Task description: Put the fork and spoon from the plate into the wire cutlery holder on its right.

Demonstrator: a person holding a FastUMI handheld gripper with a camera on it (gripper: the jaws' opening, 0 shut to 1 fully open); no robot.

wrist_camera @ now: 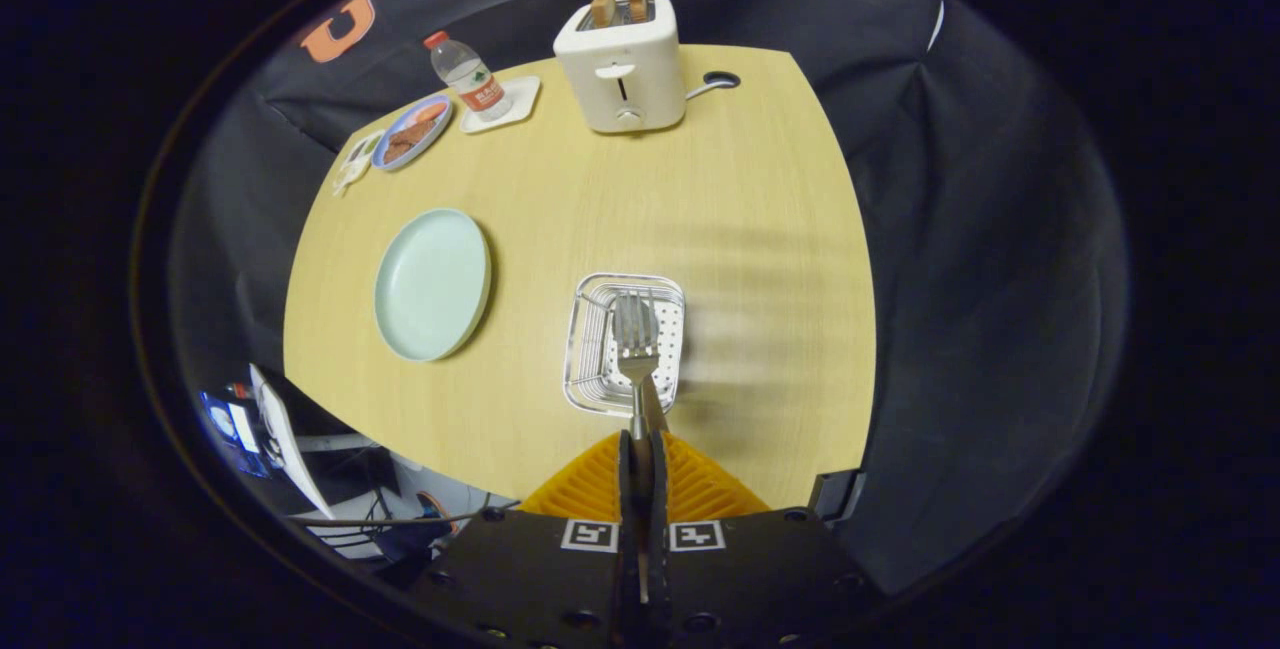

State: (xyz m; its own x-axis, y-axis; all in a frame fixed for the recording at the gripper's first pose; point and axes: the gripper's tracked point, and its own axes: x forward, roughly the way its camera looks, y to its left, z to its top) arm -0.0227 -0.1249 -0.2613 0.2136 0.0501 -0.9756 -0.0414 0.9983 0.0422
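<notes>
Gripper [641,449]: fingers pressed together on the fork's handle, above the holder.
Fork [636,344]: silver, tines pointing ahead over the wire cutlery holder [592,329].
Holder: stands on the wooden table [760,229]; contents unclear.
Plate [432,284]: pale green, bare, left of the holder.

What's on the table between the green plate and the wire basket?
Nothing, just bare table in the gripper view between the plate and the basket. The gripper holds the fork over the basket.

The fork [636,344] handle is hidden between the hand-held gripper [641,444] fingers; spoon impossible to make out
</notes>
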